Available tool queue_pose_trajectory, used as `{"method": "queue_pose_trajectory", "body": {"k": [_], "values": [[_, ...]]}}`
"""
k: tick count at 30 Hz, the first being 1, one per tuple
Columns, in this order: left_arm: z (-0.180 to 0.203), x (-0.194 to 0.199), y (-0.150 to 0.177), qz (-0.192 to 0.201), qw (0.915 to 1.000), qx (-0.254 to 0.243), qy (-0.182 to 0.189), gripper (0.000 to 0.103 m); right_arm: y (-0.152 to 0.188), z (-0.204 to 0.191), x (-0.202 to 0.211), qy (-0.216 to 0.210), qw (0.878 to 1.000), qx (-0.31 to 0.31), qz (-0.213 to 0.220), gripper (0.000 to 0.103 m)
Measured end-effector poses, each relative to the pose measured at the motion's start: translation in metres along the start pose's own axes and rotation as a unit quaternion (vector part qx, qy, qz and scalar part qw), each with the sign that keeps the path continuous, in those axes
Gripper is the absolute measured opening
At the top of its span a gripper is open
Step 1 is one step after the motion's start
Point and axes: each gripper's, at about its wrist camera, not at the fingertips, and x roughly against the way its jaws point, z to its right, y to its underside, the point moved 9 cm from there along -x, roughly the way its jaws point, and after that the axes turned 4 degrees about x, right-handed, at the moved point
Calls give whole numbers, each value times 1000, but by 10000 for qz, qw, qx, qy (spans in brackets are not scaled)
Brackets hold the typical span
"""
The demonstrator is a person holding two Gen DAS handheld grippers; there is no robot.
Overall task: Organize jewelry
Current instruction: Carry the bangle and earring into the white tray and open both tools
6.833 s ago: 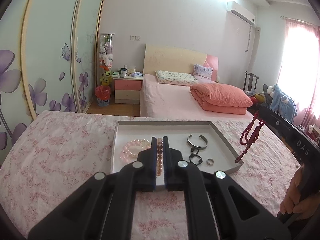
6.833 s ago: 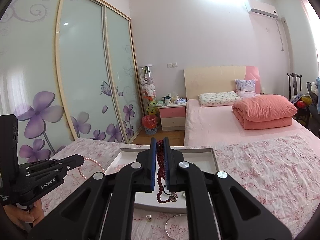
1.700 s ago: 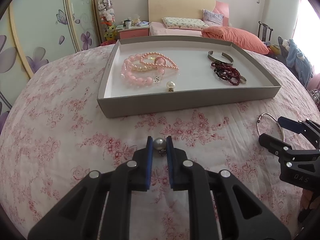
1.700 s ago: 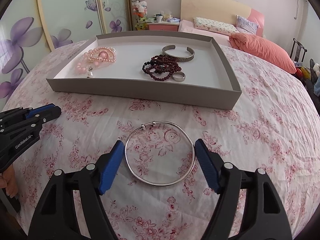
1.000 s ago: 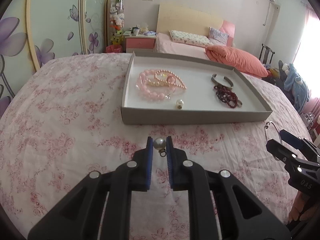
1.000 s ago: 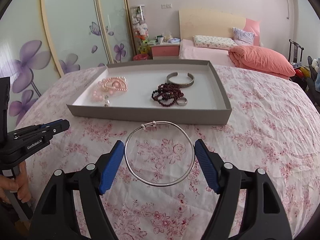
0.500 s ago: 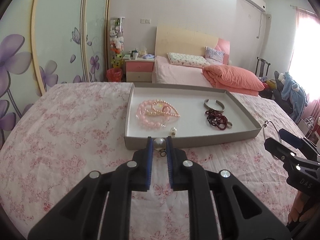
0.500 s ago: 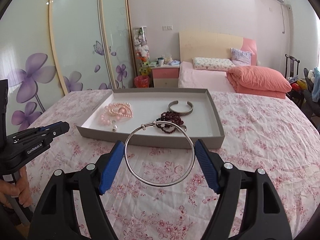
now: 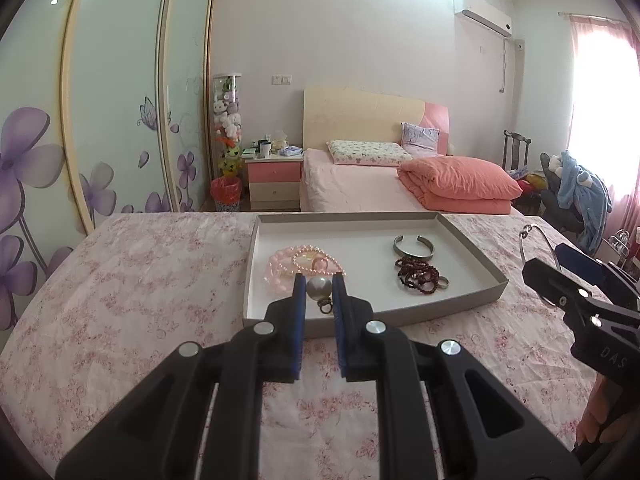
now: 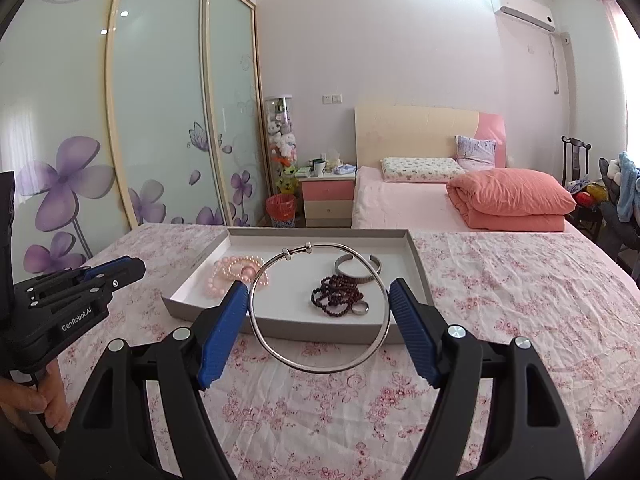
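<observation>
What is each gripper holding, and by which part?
Left gripper pinches a pearl earring by the pearl. Right gripper holds a silver bangle across its width, by opposite sides of the hoop.

Inside the tray (image 9: 476, 258), pearl strands (image 9: 298, 266) lie left, cuff bangle (image 9: 414, 246) sits back right, beaded bracelet (image 9: 416, 274) in front of it, ring (image 9: 442, 283) touching that bracelet's right end.

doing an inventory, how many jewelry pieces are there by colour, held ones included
pink: 2, pink bead bracelet and pink pearl strand
dark red: 1, dark red bead bracelet
silver: 3, silver cuff, silver ring, silver bangle in right hand-held gripper
white: 1, pearl earring in left hand-held gripper
total: 7
</observation>
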Motion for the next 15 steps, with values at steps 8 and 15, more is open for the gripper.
{"method": "queue_pose_trajectory", "body": {"k": [8, 15], "values": [[7, -2, -11, 192, 9997, -126, -22, 14, -18, 7, -3, 114, 9996, -46, 254, 73], [8, -11, -23, 288, 9994, -193, -58, 14, -29, 8, -9, 154, 9992, -18, 367, 73]]}}
